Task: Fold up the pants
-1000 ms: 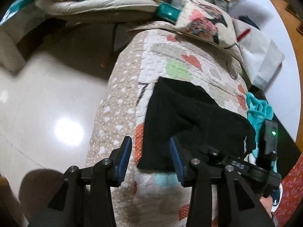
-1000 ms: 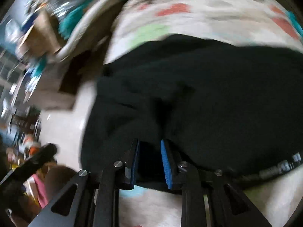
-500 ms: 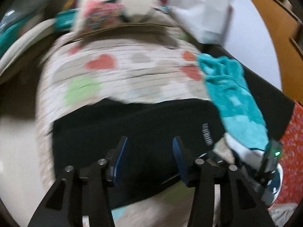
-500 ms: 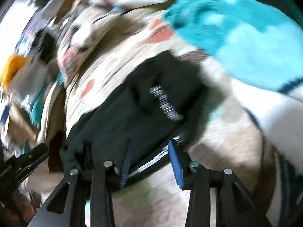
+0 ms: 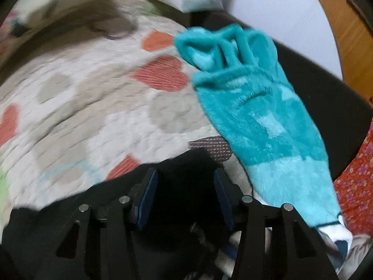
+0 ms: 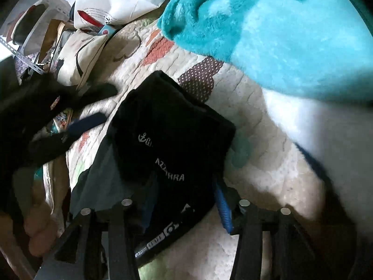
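The black pants (image 6: 170, 126) lie folded on a heart-patterned quilt (image 5: 93, 98), with white lettering and the waistband showing near my right gripper. My right gripper (image 6: 184, 200) is open, its fingers spread over the waistband end of the pants. My left gripper (image 5: 184, 186) is open too, its blue pads either side of the pants' black cloth (image 5: 184, 168). The left gripper also shows at the left of the right wrist view (image 6: 77, 126), above the quilt beside the pants.
A fluffy teal blanket (image 5: 256, 107) lies on the quilt to the right of the pants, also in the right wrist view (image 6: 279, 35). A cushion (image 6: 79, 53) and a white paper bag (image 6: 121, 0) sit at the far end. Red patterned cloth (image 5: 356, 177) lies at the right.
The right gripper has let go of the pants and opened wide. Both grippers have swung to the right, toward the waistband end and the teal blanket. The pants lie folded shorter.
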A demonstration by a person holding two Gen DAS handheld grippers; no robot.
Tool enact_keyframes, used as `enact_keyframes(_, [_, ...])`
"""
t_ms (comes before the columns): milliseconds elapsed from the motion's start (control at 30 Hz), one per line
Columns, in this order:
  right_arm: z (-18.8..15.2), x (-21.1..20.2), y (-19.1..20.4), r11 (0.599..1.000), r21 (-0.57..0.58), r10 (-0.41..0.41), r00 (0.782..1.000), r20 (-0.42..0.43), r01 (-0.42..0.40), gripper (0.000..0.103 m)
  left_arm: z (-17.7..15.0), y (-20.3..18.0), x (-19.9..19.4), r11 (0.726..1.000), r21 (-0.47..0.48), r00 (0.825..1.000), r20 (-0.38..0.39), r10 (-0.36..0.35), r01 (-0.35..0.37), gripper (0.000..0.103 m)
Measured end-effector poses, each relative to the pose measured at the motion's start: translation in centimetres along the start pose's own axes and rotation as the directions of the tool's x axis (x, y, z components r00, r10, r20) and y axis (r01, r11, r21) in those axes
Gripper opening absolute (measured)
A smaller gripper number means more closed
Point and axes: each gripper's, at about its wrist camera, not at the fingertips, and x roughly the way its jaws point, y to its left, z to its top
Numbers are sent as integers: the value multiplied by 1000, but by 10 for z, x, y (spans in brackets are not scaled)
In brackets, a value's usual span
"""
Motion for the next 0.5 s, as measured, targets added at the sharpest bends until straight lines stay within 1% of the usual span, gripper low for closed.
enact_keyframes(67, [-1,1,3,1000,-21,-4,1000,16,5,60,7,-7,18,999,44,1000,-26,2,-1,61])
enact_keyframes(100, [-2,2,5,999,-32,-7,1000,22,7,63,10,-11,27,998,65,999,-34,24,-22,64])
enact_keyframes(133, [-2,3,5,999,-38,-5,1000,24,6,64,11,-13,31,996,77,998,-38,40,-37,66])
enact_keyframes(200, [0,5,5,999,-39,-2,1000,18,3,63,11,-19,37,989,130,995,-62,78,-69,65])
enact_keyframes(233, [2,4,4,999,-32,19,1000,10,-19,63,11,-20,35,987,141,994,-64,85,-75,55])
enact_keyframes(267, [3,5,4,999,-28,34,999,3,-34,54,10,-19,33,987,142,994,-69,82,-72,40])
enact_keyframes(300, [4,5,5,999,-35,34,999,-1,-34,34,10,-17,30,989,136,994,-74,75,-64,34])
enact_keyframes(333, [6,6,7,998,-48,37,999,-12,-37,27,10,-14,25,991,123,996,-71,62,-53,24])
enact_keyframes(367, [6,6,9,998,-53,42,999,-16,-43,26,10,-11,21,993,111,996,-66,51,-43,18])
enact_keyframes(400, [7,5,10,997,-59,47,999,-16,-48,24,9,-7,14,994,99,998,-58,41,-35,15])
enact_keyframes(433, [7,3,13,996,-72,53,998,-15,-54,23,8,-5,7,995,93,998,-45,42,-37,7])
enact_keyframes(500, [7,-3,21,992,-111,66,998,2,-65,22,4,0,-6,996,82,999,-24,40,-38,7])
